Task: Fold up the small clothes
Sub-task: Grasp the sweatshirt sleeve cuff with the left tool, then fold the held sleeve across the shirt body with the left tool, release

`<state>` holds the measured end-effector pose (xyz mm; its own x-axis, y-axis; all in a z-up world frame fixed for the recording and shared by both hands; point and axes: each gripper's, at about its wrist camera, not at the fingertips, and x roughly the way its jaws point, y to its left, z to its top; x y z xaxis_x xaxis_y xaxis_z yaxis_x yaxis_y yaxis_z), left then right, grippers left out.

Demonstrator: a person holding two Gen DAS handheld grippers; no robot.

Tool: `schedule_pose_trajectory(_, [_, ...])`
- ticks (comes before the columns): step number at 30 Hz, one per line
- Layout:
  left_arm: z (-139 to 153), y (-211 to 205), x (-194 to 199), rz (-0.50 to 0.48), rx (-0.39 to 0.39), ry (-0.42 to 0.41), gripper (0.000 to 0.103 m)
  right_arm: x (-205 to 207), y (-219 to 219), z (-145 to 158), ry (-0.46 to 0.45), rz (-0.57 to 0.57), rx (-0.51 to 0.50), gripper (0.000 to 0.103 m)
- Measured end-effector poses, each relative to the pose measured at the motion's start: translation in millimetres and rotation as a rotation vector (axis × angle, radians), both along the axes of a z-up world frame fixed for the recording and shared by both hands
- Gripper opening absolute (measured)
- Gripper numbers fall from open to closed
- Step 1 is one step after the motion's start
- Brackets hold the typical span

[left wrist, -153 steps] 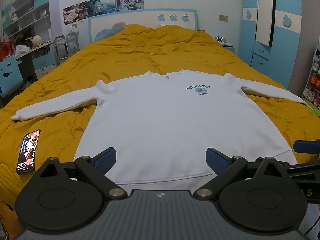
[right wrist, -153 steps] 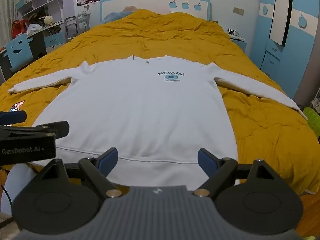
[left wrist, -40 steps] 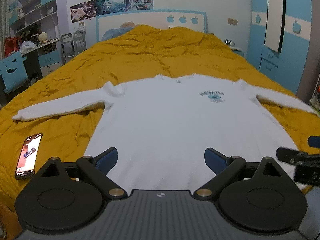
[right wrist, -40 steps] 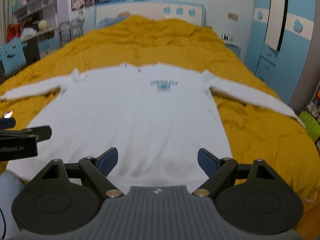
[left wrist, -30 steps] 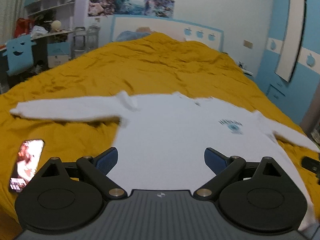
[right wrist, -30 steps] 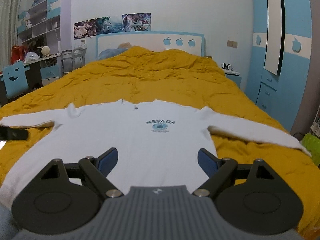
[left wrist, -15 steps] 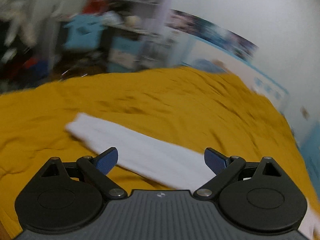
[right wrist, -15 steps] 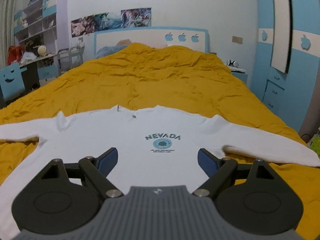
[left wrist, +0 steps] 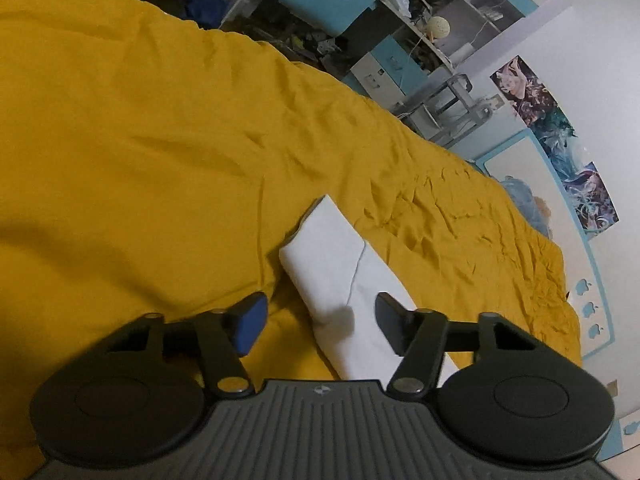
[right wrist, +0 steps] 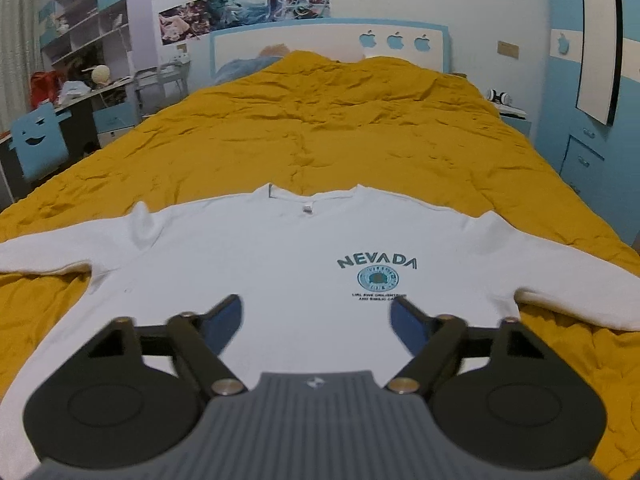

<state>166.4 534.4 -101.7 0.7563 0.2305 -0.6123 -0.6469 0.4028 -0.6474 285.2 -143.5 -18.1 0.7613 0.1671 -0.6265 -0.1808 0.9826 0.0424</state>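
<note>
While the white sweatshirt [right wrist: 280, 264] lies flat and face up on the yellow bedspread [right wrist: 340, 136], its collar points to twelve o'clock in the right wrist view, toward the headboard [right wrist: 328, 40] with its three apple shapes. Its "NEVADA" print [right wrist: 377, 262] sits at about one o'clock from the right gripper [right wrist: 316, 316], which hangs over the chest of the garment. That gripper's jaws have just been closing a little, yet they stand well apart, the cloth lies below them, and neither blue pad presses on it.

Seen from the left wrist, the room is tilted, with a cluttered desk and shelves [left wrist: 400, 12] at twelve to one o'clock. The left gripper [left wrist: 316, 312] is over the cuff end of the sleeve [left wrist: 332, 256], which runs from about twelve o'clock back toward five o'clock under the right-hand finger. Its jaws have just been closing too, and the sleeve lies between them; a gap of bedspread shows beside the blue left pad, so nothing is pinched. One sleeve end folds over itself with a seam showing.
</note>
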Motion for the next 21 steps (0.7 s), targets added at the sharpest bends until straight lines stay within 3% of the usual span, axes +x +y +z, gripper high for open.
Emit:
schedule_pose_trajectory(1, [-0.2,-0.2,1.8,0.006,0.013,0.009,0.051,0.2,0.9,0.8,0.001,0.002,-0.004,0.063])
schedule_pose_trajectory(2, [1.1,-2.1,4.1,0.012,0.032,0.024,0.036,1.8,3.9,0.8,0.000,0.004,-0.012,0.058])
schedule_pose_trajectory(3, [2.8,-3.6,7.4,0.007,0.055,0.038,0.023,2.3,6.4,1.0,0.001,0.006,-0.018,0.055])
schedule_pose_trajectory(5, [9.0,-8.7,10.6,-0.020,0.090,0.039,0.006,3.3,11.3,-0.4,0.010,0.019,-0.018,0.055])
schedule_pose_trajectory(10, [51.6,-39.7,15.7,-0.075,0.218,0.006,0.006,-1.1,14.5,-0.5,0.000,0.047,-0.021,0.055])
schedule_pose_trajectory(13, [94.8,-77.0,28.9,-0.145,0.338,-0.025,0.005,-3.2,10.5,-0.3,0.001,0.026,0.003,0.055])
schedule_pose_trajectory(16, [141.6,-136.9,42.7,-0.219,0.469,-0.048,0.005,-4.9,1.0,-1.7,0.015,0.007,0.033,0.055])
schedule_pose_trajectory(21, [184.5,-255.0,72.4,-0.388,0.631,-0.122,0.006,-5.2,-12.7,-3.8,0.042,0.005,0.091,0.055])
